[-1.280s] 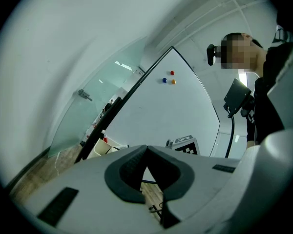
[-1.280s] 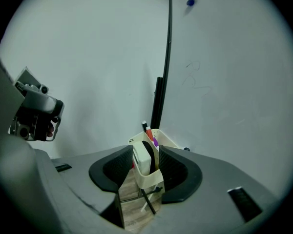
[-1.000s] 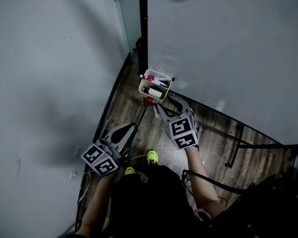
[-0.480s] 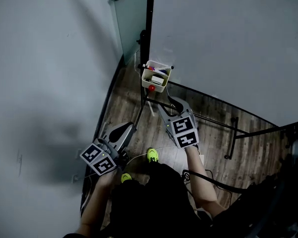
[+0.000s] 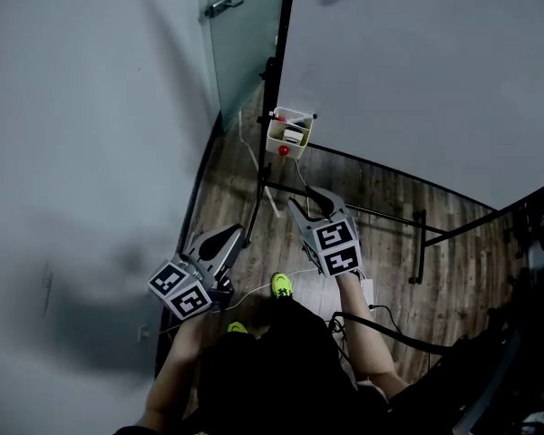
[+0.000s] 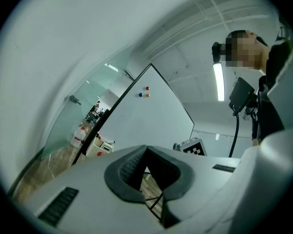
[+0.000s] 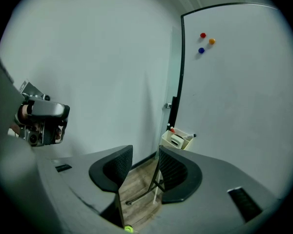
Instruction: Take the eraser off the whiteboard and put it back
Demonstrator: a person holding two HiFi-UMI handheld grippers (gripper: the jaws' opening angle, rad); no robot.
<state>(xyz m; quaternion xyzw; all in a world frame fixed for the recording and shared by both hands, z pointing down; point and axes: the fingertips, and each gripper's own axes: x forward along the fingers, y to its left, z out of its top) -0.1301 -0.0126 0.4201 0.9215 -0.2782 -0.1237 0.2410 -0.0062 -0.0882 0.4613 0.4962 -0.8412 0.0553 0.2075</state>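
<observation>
1. Task object: the eraser [image 5: 294, 137] is judged to be the pale block lying in the cream holder box [image 5: 274, 143]; that box hangs at the lower left corner of the whiteboard [image 5: 435, 80], beside the black frame post; marker pens share the box; the eraser has not been taken out.

2. Right gripper [image 5: 310, 198]: jaws stand well apart; only the wooden floor and a stand leg show through the gap; it grips nothing.

3. Left gripper [image 5: 236, 236]: pads converge until the tips meet; a thin wedge of floor shows behind the tips; it grips nothing.

4. Governing relation: in the head view the box lies ahead of the right gripper and slightly toward the left, well apart from its fingertips; in the right gripper view the eraser [image 7: 176, 140] sits just above and to the right of the jaw gap, so the jaw line passes under the box; the left gripper is further back, near the wall; the right gripper is judged the nearer of the 2.

5. Eraser long axis: it appears to run across the box, parallel to the board face; this cannot be confirmed at this range.

6. Approach requirement (judgement): raise the right jaws toward the box opening; set the open gap across the eraser's narrow dimension; keep clear of the pens.
</observation>
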